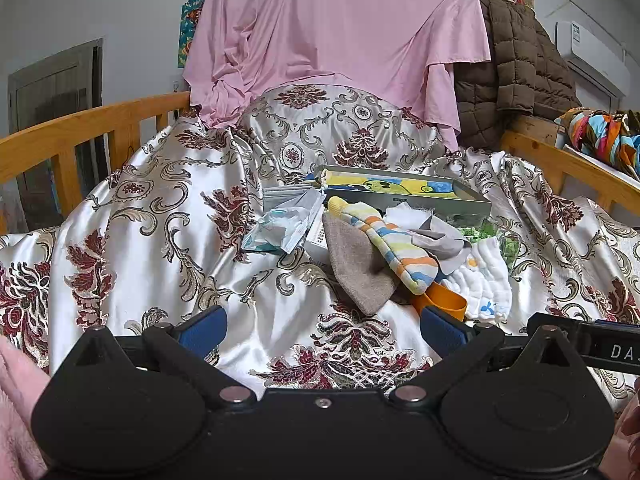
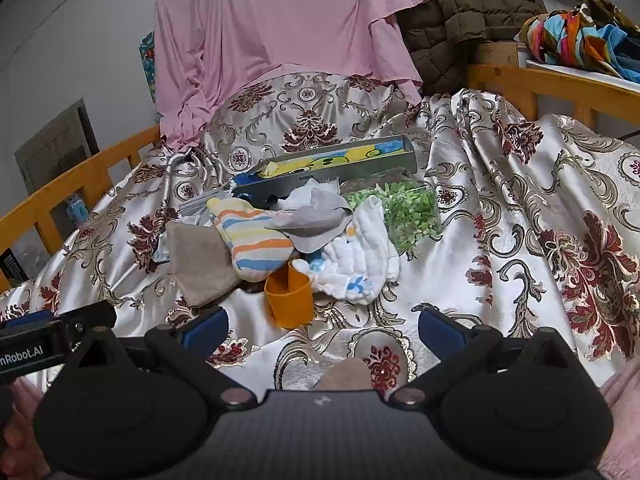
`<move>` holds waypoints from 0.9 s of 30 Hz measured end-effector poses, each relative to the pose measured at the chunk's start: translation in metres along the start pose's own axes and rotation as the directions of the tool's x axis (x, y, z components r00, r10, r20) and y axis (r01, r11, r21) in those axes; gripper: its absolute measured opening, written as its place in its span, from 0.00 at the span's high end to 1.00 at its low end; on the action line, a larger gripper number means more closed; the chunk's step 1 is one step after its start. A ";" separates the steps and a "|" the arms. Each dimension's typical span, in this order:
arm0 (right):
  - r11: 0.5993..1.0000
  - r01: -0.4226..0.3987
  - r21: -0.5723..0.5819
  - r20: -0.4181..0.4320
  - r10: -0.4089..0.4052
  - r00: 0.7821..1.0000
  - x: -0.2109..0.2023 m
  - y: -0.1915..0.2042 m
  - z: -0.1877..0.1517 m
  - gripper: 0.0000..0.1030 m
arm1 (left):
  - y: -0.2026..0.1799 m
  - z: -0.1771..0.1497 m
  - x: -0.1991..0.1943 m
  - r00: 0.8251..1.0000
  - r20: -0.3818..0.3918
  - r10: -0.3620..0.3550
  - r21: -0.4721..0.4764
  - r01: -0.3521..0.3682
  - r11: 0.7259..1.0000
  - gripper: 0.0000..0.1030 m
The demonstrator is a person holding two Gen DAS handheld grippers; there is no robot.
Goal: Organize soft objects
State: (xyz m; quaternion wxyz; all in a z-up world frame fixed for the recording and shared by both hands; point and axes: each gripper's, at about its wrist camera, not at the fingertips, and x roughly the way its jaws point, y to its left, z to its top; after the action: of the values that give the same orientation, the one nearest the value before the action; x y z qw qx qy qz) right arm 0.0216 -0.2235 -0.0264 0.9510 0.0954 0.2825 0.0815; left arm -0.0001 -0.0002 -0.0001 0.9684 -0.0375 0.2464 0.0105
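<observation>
While level, both claws gape, empty.

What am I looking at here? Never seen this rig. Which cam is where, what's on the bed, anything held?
There is no robot arm: a person holds a two-finger gripper in each hand, each with a fisheye camera looking along its fingers. One picture is from the left gripper, the other from the right gripper. Both are open and hold nothing. On the patterned bedspread lies a pile: a striped sock, a brown cloth, a white cloth, an orange cup and a grey box.
</observation>
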 end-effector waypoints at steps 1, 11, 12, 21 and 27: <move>1.000 0.000 0.000 0.000 0.000 1.000 0.000 0.000 0.000 0.00 | 0.000 0.000 0.000 1.000 -0.001 0.000 0.000 0.000 1.000 0.01; 1.000 0.007 -0.021 -0.003 -0.007 1.000 0.000 0.006 0.002 0.00 | 0.004 0.003 0.003 1.000 -0.002 -0.004 -0.011 0.004 1.000 0.01; 0.999 0.013 -0.030 0.003 -0.013 1.000 -0.001 0.008 0.003 0.00 | 0.006 0.005 0.005 1.000 -0.002 -0.008 -0.014 0.008 1.000 0.01; 0.995 -0.035 -0.097 -0.006 0.034 0.999 0.012 0.010 0.020 0.00 | 0.024 0.035 0.042 0.996 -0.085 -0.037 -0.053 0.033 0.998 0.01; 0.964 -0.100 -0.247 -0.037 0.093 0.995 0.035 0.020 0.032 0.00 | 0.029 0.056 0.082 0.979 -0.151 -0.138 -0.031 0.135 0.990 0.01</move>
State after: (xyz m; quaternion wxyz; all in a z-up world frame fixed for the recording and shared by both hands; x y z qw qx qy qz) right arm 0.0665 -0.2008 -0.0137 0.9467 -0.0119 0.2772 0.1638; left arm 0.0974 0.0333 0.0080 0.9446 -0.0649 0.3167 -0.0566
